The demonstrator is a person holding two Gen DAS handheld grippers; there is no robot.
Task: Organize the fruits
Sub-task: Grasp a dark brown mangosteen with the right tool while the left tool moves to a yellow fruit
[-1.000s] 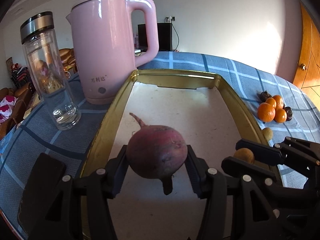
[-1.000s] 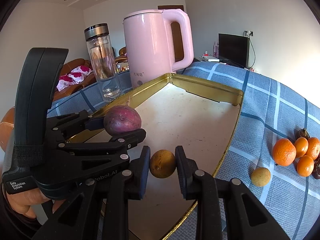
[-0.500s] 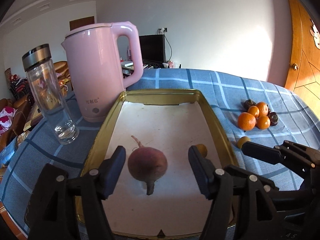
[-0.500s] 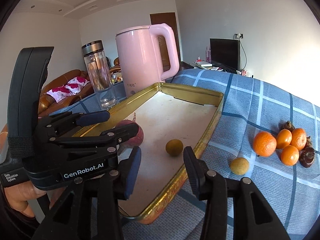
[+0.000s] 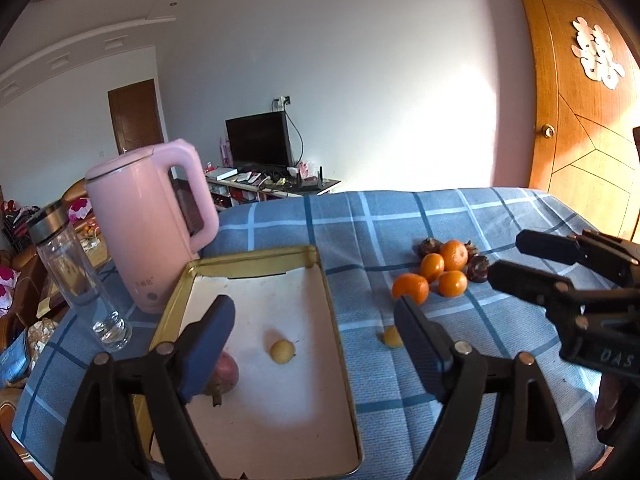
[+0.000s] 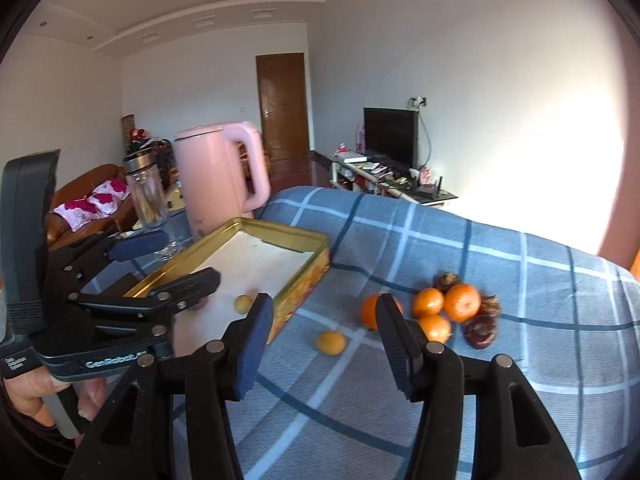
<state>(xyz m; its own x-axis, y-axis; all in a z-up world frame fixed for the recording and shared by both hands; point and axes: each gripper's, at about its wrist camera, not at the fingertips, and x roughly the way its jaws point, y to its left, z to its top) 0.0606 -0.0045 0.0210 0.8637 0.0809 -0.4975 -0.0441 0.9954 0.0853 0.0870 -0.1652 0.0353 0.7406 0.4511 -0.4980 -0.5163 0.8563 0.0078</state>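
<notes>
- The left gripper (image 5: 316,332) is standing wide with its jaws opening and nothing between them; its blue pads (image 5: 208,340) are framing the shallow gold-rimmed metal tray (image 5: 340,340) at the lower centre of the left wrist view.
- The right gripper (image 6: 324,340) is also opening, its jaws about half apart and gripping nothing, hanging over the blue checked cloth of the surface (image 6: 500,280).
- A round purple-red fruit with a stalk (image 5: 226,374) is lying in the tray at its lower left, partly hidden behind the left pad; a small yellow-brown round fruit (image 5: 282,352) is resting near it, apart, mid-tray.
- A second small yellow round fruit (image 6: 330,343) is sitting on the cloth just beside the tray's outer wall, showing between the right gripper's fingers in the right wrist view.
- A cluster of orange mandarins (image 6: 462,302) and dark brown knobbly fruits (image 6: 482,330) is waiting at centre right, touching one another.
- Judging by this, the step in hand is reaching for the next loose fruit. Doing it well is likely meaning bringing the jaws down squarely on either side of the lone yellow fruit, closing gently so it is not rolling off.
- The tall pink kettle (image 5: 148,224) and clear glass bottle (image 5: 76,276) at the left are standing close to the tray; keeping clear of them matters.
</notes>
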